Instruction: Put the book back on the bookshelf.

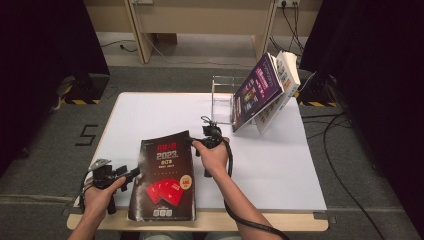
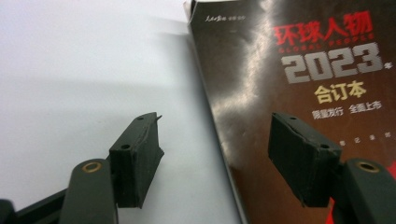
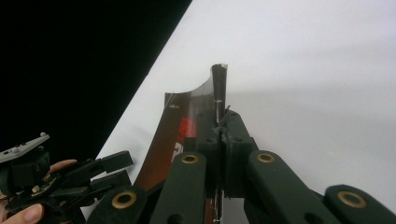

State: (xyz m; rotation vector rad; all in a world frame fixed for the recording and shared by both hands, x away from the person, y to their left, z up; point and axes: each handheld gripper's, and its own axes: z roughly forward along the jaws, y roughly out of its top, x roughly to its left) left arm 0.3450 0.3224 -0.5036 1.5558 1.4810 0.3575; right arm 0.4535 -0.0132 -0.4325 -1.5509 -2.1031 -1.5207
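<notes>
A dark magazine (image 1: 162,177) with red and white cover print lies at the front of the white table (image 1: 280,165). My right gripper (image 1: 196,142) is shut on its far right corner. In the right gripper view the jaws (image 3: 223,135) pinch the thin cover edge (image 3: 187,107), which curls up off the table. My left gripper (image 1: 134,175) rests at the magazine's left edge. In the left gripper view it is open (image 2: 217,149), one jaw over the bare table and the other over the cover (image 2: 299,70), with nothing pressed between them. My left gripper (image 3: 109,172) also appears in the right gripper view.
At the back right a clear acrylic stand (image 1: 222,102) holds two magazines (image 1: 260,92) that lean to the right. A black cable trails from the right hand toward the front edge. Dark curtains flank the table on both sides.
</notes>
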